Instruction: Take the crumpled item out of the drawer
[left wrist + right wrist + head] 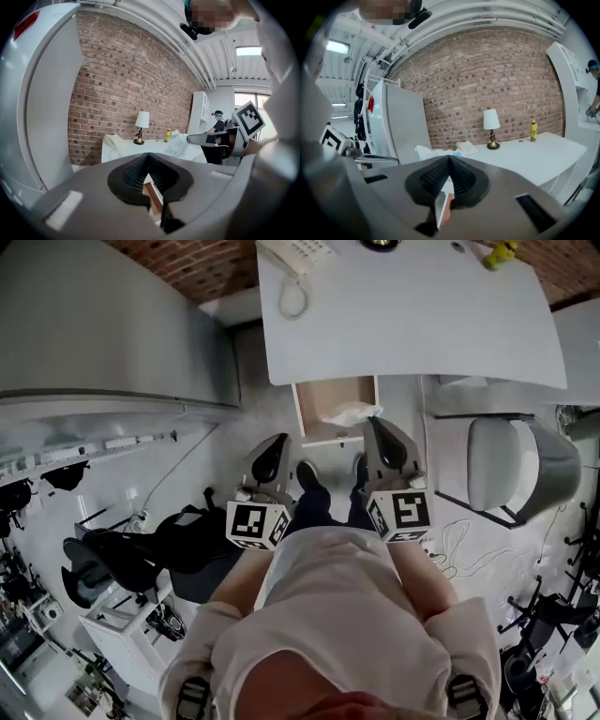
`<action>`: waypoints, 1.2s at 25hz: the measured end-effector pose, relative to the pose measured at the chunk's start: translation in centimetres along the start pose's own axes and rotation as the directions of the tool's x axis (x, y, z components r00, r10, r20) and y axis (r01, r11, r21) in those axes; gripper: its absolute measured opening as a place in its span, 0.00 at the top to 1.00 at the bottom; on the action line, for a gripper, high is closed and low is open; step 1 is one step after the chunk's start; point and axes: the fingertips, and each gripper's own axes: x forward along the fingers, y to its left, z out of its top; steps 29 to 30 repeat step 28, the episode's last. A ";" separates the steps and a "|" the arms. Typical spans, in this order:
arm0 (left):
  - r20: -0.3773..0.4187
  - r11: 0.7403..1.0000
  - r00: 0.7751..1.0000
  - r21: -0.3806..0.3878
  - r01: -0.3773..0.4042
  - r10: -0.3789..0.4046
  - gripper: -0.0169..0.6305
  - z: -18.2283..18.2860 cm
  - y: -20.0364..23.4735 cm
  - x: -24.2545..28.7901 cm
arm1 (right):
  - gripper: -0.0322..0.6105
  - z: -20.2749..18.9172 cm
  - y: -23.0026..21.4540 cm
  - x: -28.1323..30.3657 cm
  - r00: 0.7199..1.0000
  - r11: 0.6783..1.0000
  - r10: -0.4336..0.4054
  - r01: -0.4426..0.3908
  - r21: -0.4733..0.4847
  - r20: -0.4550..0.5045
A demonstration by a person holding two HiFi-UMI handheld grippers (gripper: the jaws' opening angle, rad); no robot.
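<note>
Under the white desk (412,315) a wooden drawer (309,395) stands pulled out. The crumpled white item (349,413) hangs over its right side, at the tip of my right gripper (373,420), which is shut on its edge. In the right gripper view the item (427,152) bulges out to the left, just behind the closed right gripper (450,158). The left gripper view shows the item (180,142) raised to about desk height. My left gripper (281,439) hovers left of the drawer's front, and in its own view the left gripper (148,157) is shut and holds nothing.
A phone (292,254) and a yellow bottle (500,253) sit on the desk, with a lamp (491,121) by the brick wall. A large grey cabinet (103,324) stands to the left. A grey chair (511,465) is on the right. The person's feet are below the drawer.
</note>
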 end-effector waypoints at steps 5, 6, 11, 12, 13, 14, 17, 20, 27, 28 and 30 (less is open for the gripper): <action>0.075 1.000 0.997 0.023 -0.005 0.004 0.96 5.3 -1.8 -2.5 | 0.94 4.0 1.6 -3.1 1.000 1.000 0.019 -0.019 -0.001 0.024; 0.097 0.999 0.995 0.033 -0.008 0.005 0.96 6.4 -1.9 -2.9 | 0.94 5.1 1.7 -3.4 0.999 1.000 0.019 -0.019 -0.005 0.045; 0.191 0.998 0.982 0.064 -0.026 0.013 0.96 10.9 -2.3 -4.6 | 0.94 10.3 2.1 -4.8 0.989 0.999 0.019 -0.015 -0.032 0.148; 0.210 0.997 0.978 0.066 -0.031 0.017 0.96 11.8 -2.4 -4.8 | 0.94 11.2 1.9 -5.0 0.987 0.999 0.019 -0.013 -0.042 0.162; 0.229 0.997 0.973 0.070 -0.038 0.021 0.96 12.7 -2.4 -5.0 | 0.94 11.9 1.8 -5.1 0.984 0.998 0.019 -0.009 -0.056 0.175; 0.249 0.996 0.968 0.075 -0.044 0.024 0.96 13.7 -2.4 -5.1 | 0.94 12.6 1.7 -5.2 0.983 0.998 0.019 -0.006 -0.068 0.185; 0.299 0.996 0.954 0.076 -0.052 0.027 0.96 16.1 -2.4 -5.7 | 0.94 14.4 1.5 -5.4 0.977 0.996 0.018 0.001 -0.086 0.213; 0.335 0.998 0.942 0.044 -0.048 0.030 0.96 17.6 -2.2 -6.4 | 0.94 15.6 1.6 -6.0 0.973 0.995 0.007 0.016 -0.095 0.233; 0.353 0.997 0.933 -0.004 -0.072 0.069 0.96 18.8 -0.8 -8.2 | 0.94 16.8 2.7 -6.3 0.969 0.997 0.011 0.009 -0.082 0.246; 0.366 0.997 0.928 0.000 -0.074 0.069 0.96 19.5 -0.5 -8.0 | 0.94 17.5 2.6 -6.0 0.965 0.996 0.015 0.008 -0.087 0.260; 0.366 0.997 0.928 0.000 -0.074 0.069 0.96 19.5 -0.5 -8.0 | 0.94 17.5 2.6 -6.0 0.965 0.996 0.015 0.008 -0.087 0.260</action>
